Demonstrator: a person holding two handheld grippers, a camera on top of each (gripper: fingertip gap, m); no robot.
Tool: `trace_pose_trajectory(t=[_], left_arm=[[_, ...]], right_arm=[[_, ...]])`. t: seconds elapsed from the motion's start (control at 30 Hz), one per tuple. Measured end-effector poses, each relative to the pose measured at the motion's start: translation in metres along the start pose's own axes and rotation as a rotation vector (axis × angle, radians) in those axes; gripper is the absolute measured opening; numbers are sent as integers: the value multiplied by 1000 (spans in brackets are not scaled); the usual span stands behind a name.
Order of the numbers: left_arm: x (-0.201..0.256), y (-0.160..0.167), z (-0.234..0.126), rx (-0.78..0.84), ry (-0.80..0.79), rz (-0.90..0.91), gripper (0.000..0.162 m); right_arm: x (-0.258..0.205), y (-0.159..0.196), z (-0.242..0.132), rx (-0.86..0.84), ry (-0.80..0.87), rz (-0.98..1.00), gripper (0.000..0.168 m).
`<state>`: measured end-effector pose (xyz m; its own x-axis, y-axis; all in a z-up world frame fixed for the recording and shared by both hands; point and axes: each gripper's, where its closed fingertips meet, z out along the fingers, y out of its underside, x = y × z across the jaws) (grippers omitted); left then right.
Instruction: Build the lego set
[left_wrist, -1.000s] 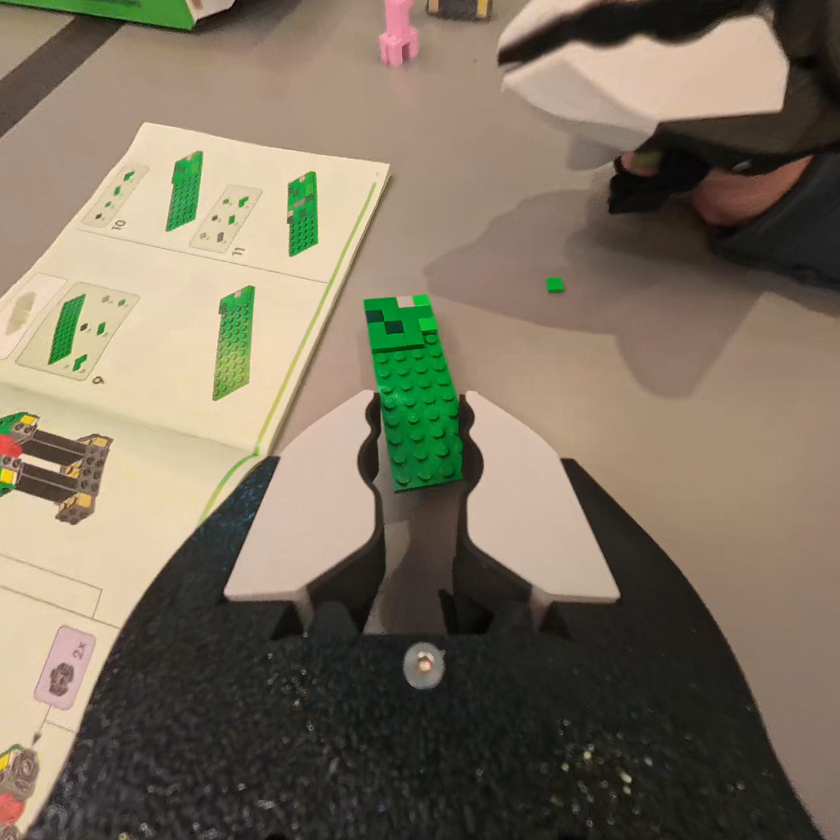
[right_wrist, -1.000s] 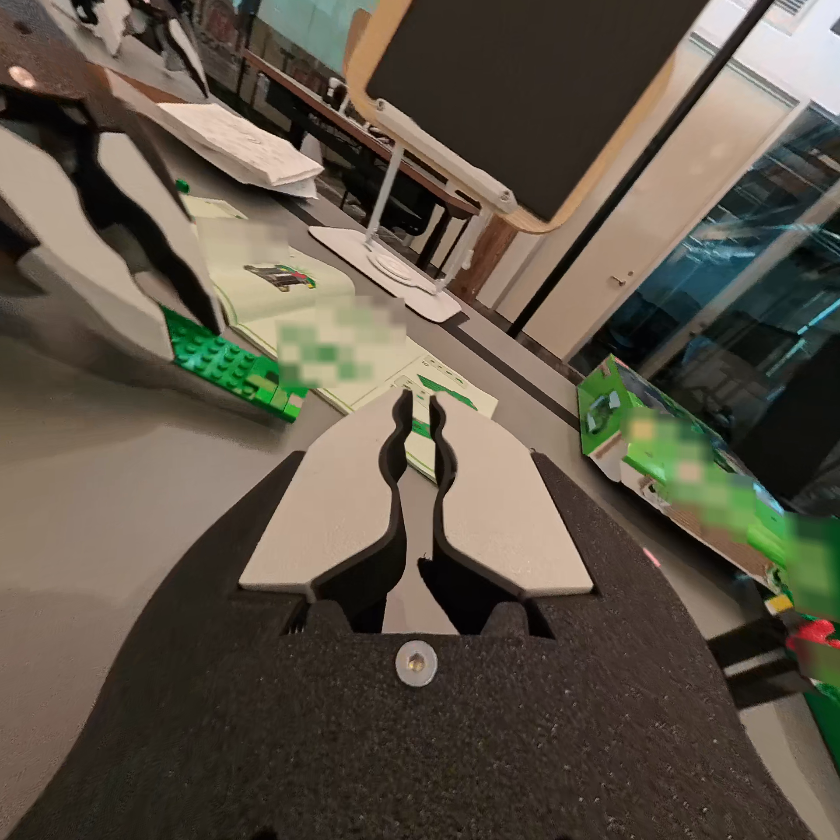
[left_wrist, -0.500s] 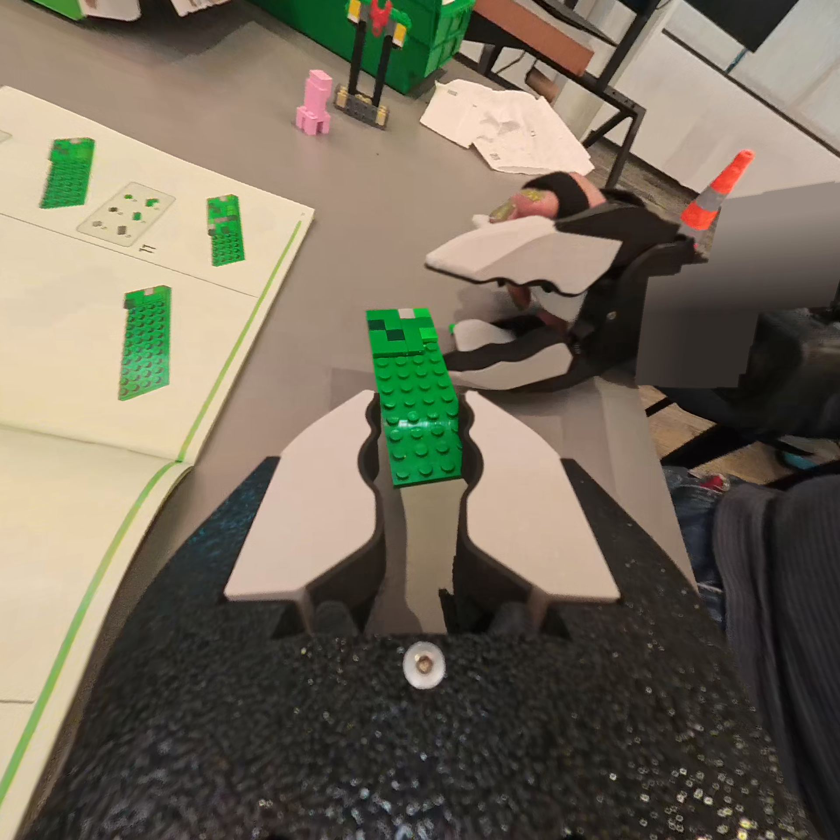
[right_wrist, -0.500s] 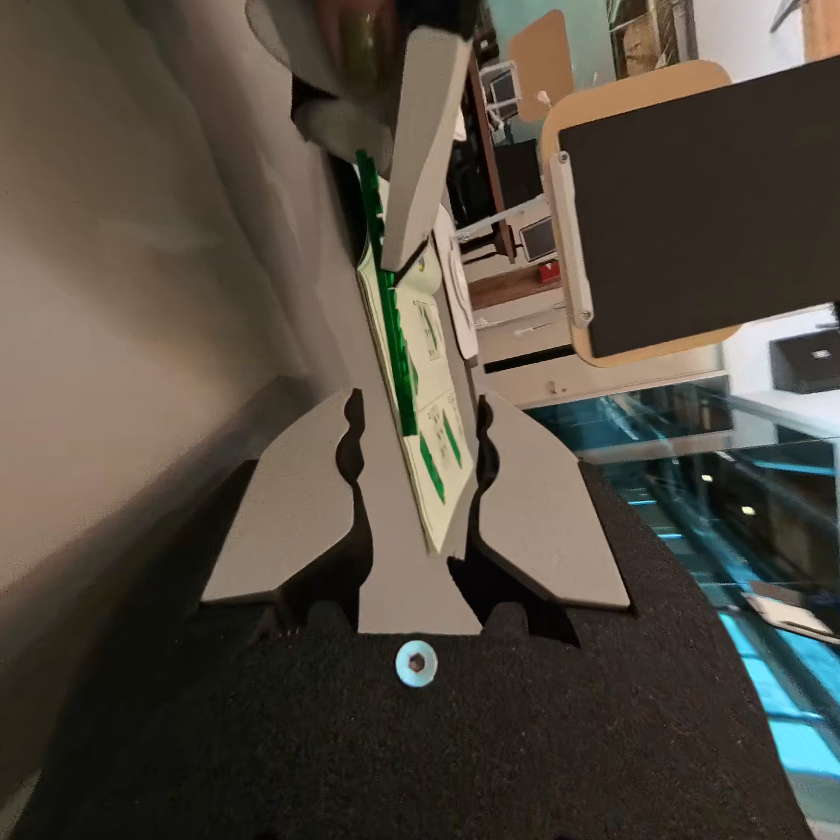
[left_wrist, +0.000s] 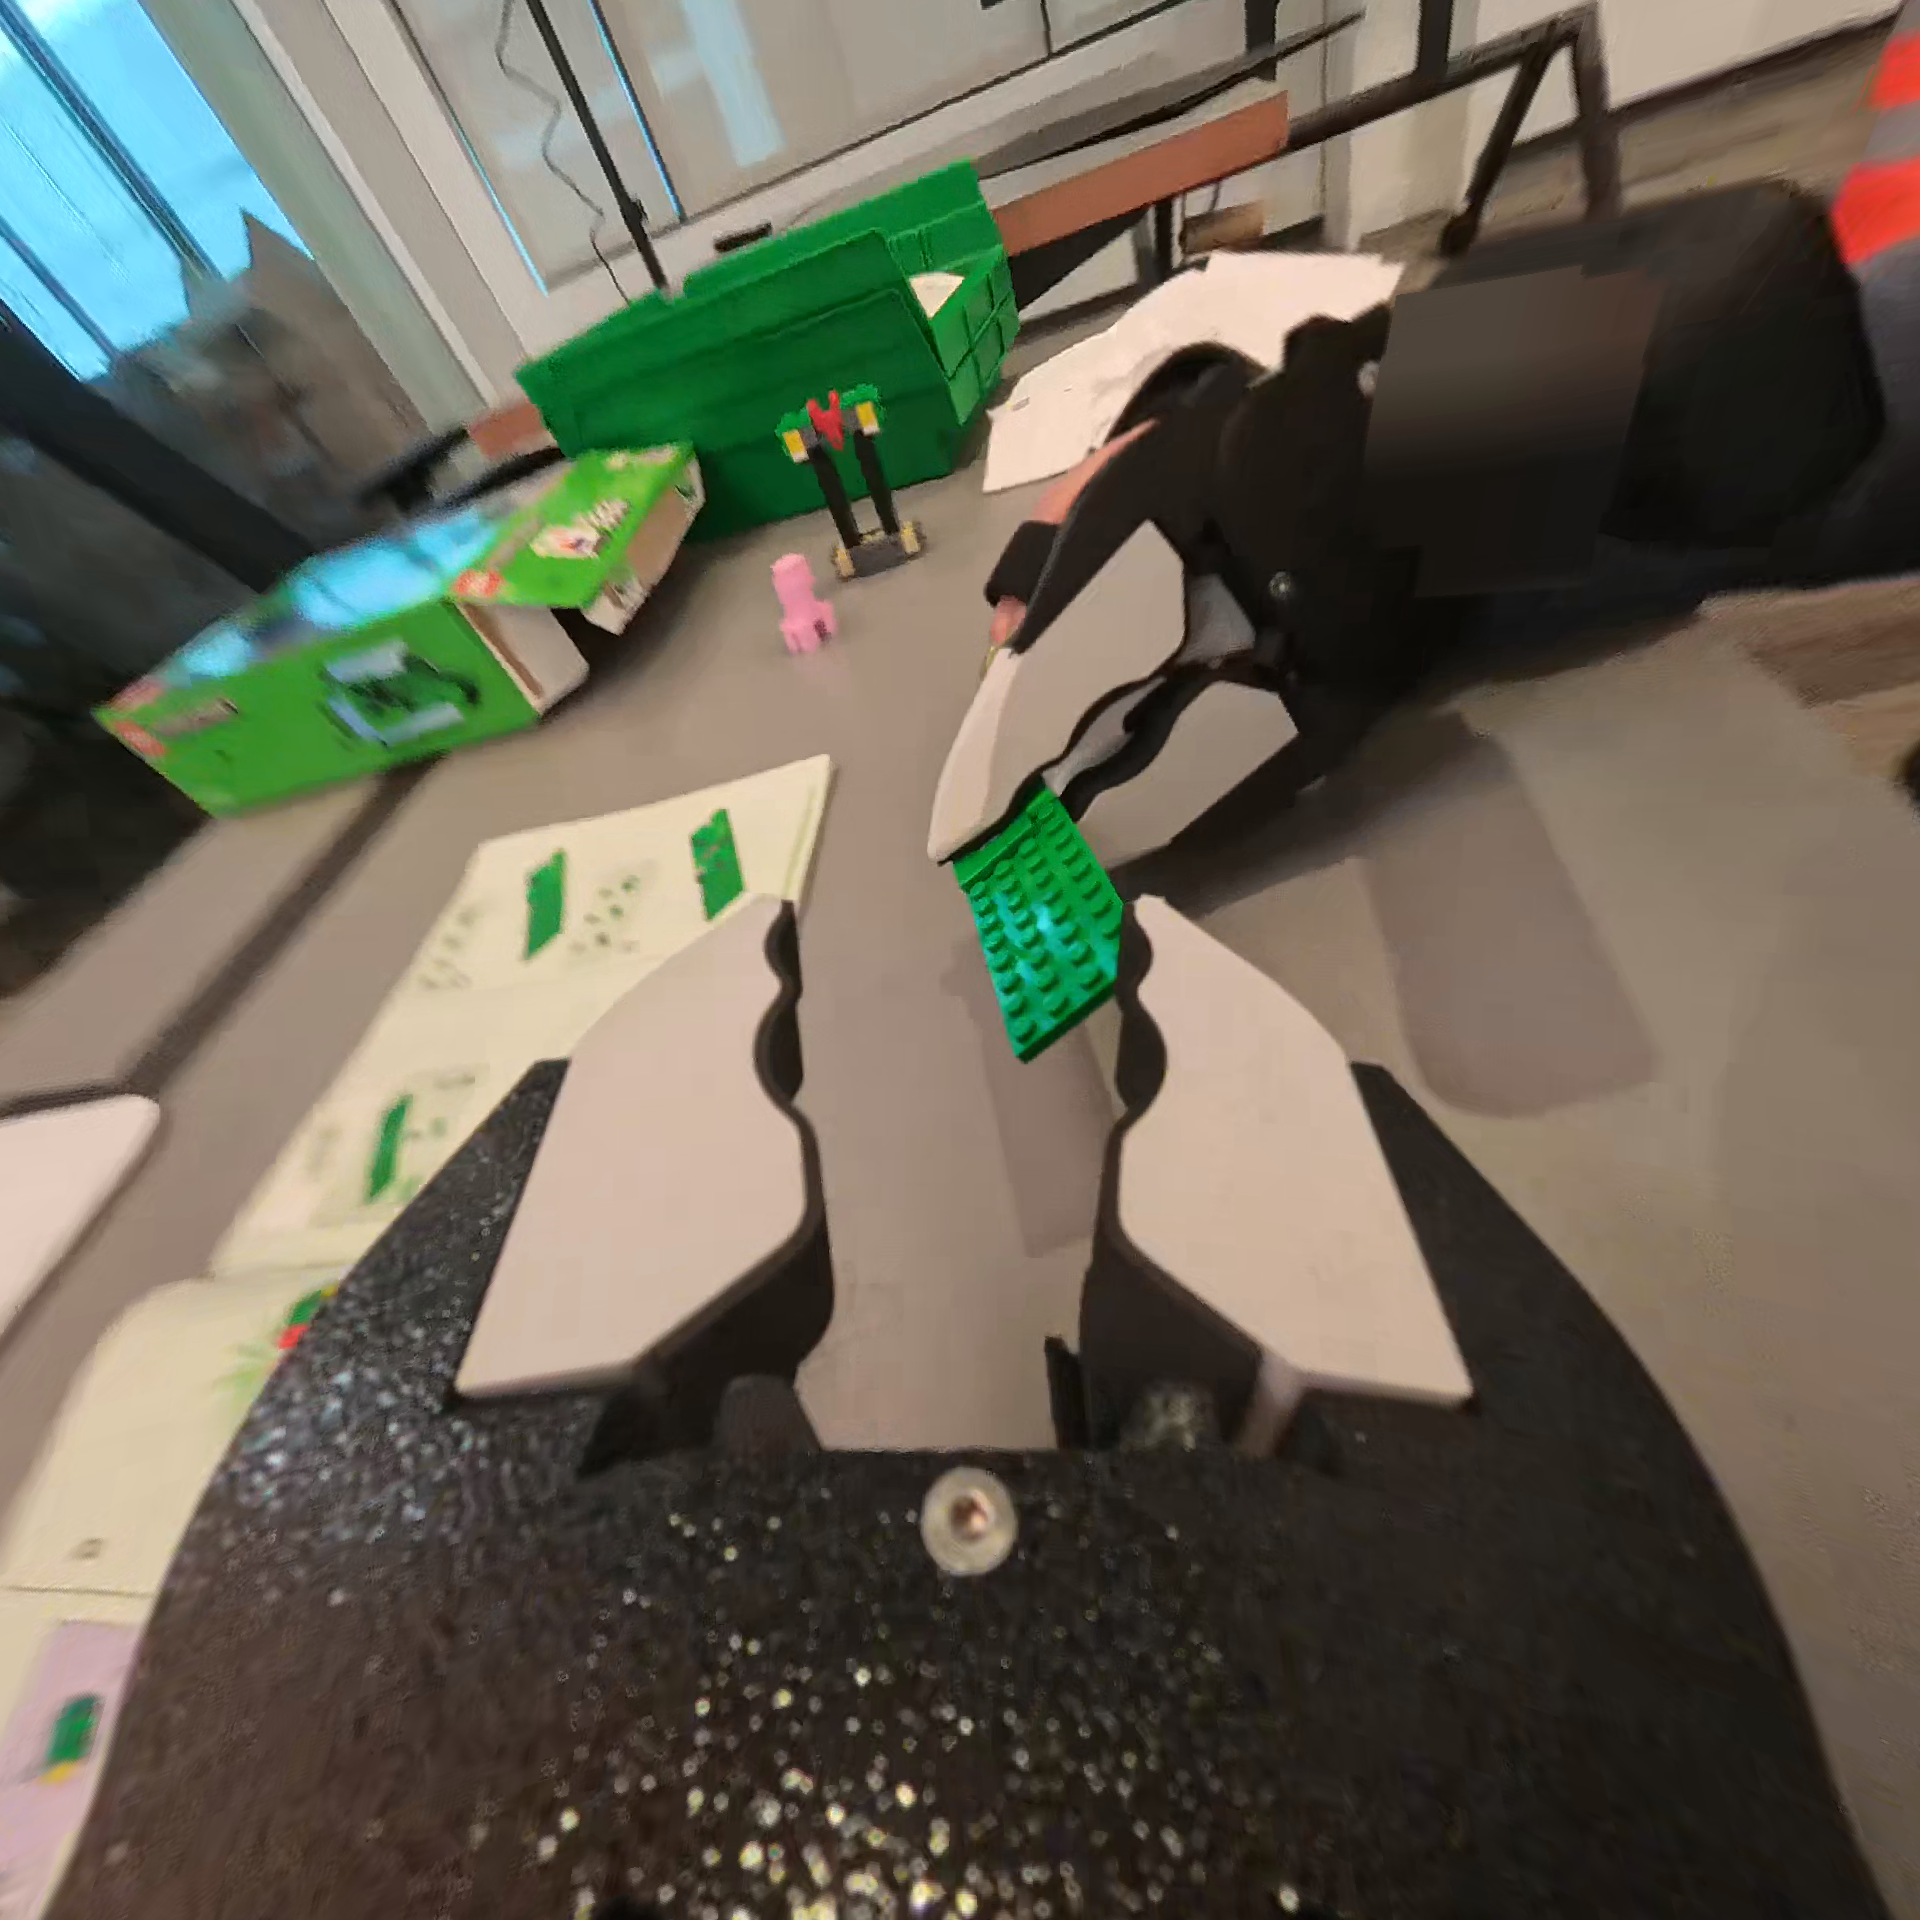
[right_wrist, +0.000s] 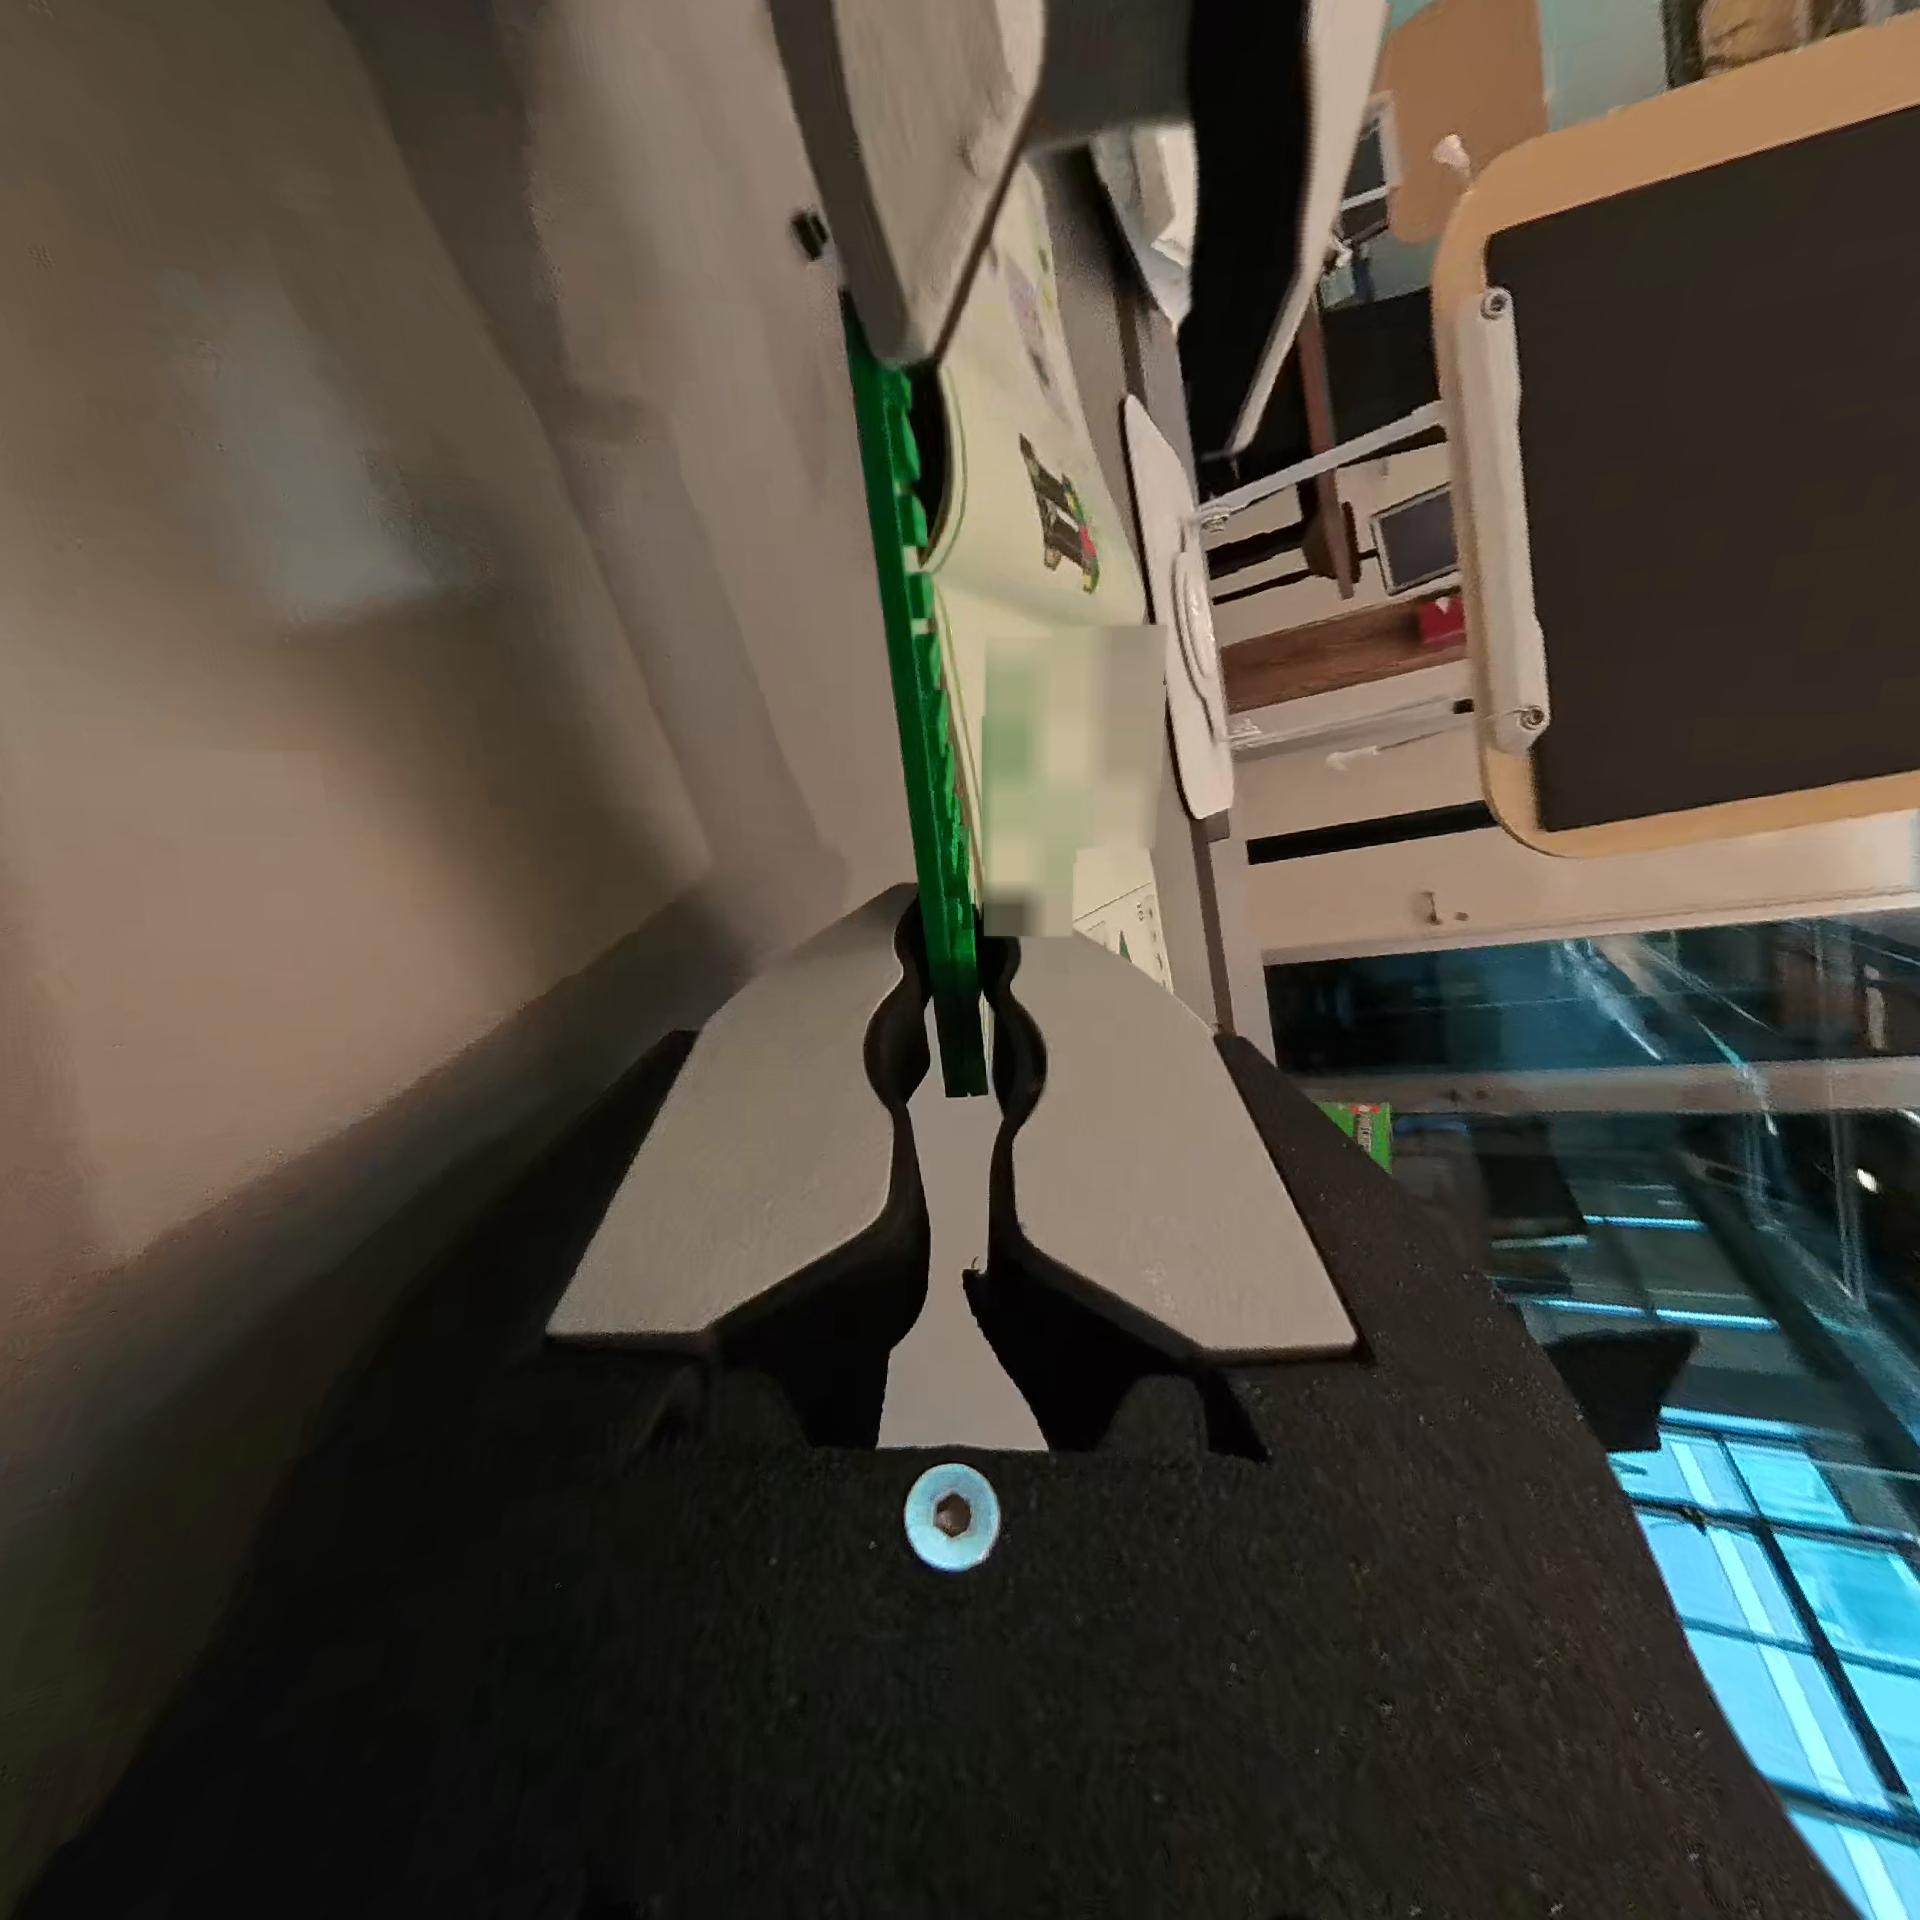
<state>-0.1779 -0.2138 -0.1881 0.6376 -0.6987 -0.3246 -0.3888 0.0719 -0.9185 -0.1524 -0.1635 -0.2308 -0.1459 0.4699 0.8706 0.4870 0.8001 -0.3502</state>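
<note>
Grey tabletop (left_wrist: 1558, 1299) with a matte surface; soft shadows fall across it. Large windows (left_wrist: 94, 208) at far left let in bluish daylight. White wall (left_wrist: 883, 94) behind, with a dark cable hanging down it. A long bench (left_wrist: 1132, 145) with a brown edge and black metal legs stands beyond the table. Right wrist view is rolled sideways: dark panel (right_wrist: 1714, 436) with a rounded pale wood frame, on a white stand (right_wrist: 1200, 665) with a flat base. Glass partition (right_wrist: 1662, 1091) below it carries blue reflections.
</note>
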Motion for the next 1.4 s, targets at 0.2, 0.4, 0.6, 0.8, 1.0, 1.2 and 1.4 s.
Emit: trace_pose_trajectory(t=[0.2,0.4,0.6,0.8,1.0,1.2,1.4], left_arm=[[0,9,3,-52,-35,243,57],[11,22,30,-131,-7,423,25],[1,18,25,-126,-71,398,4],[-13,21,19,-153,-140,369,4],[-22,28,18,-206,-193,422,4],[-14,29,21,-218,-181,506,4],[-5,30,25,-234,-151,562,4]], right_arm=[[9,10,5,22,-25,72,6],[3,12,6,12,-68,66,7],[9,8,5,3,1,46,14],[21,26,-4,-92,108,41,21],[27,81,-33,-319,142,389,0],[-18,62,-51,-325,-173,1003,8],[-29,43,-62,-335,-206,1167,14]])
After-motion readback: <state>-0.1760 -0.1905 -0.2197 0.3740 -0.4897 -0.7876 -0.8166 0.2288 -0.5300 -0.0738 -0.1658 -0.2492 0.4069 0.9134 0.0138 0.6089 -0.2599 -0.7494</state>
